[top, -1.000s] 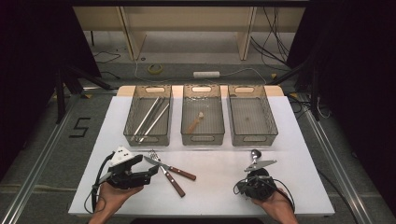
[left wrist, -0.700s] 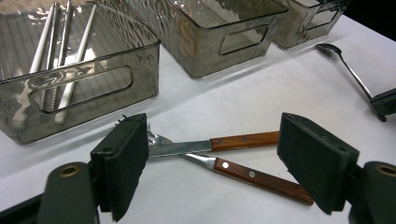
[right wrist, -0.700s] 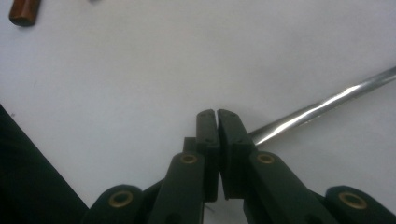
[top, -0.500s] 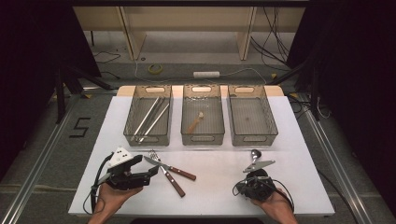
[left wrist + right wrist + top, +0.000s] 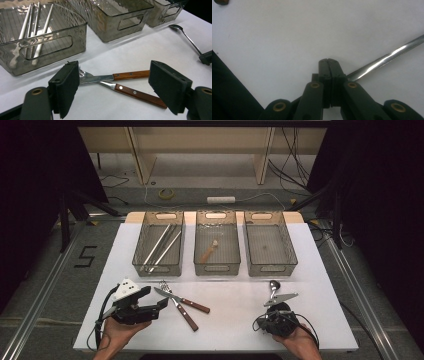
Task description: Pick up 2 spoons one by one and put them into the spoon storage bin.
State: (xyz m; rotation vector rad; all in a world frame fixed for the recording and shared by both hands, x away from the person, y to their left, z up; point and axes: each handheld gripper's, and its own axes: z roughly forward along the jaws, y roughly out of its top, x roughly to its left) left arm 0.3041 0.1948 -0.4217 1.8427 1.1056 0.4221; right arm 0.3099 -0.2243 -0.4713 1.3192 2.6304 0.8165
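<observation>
Barely anything has shifted since a second ago: the left gripper (image 5: 161, 304) still sits with its jaws wide apart just beside the crossed fork (image 5: 86, 75) and knife (image 5: 132, 92) on the white table (image 5: 230, 320). Over on the right, the right gripper (image 5: 329, 61) stays pressed together, with the spoon (image 5: 273, 289) handle lying against its tip, though whether it is pinched I cannot tell.

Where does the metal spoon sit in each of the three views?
High view: the spoon lies right of centre, before the right bin.
Left gripper view: spoon at upper right.
Right gripper view: its handle slants from the closed jaws toward the right edge.
Shared landmark: the white tabletop.
</observation>
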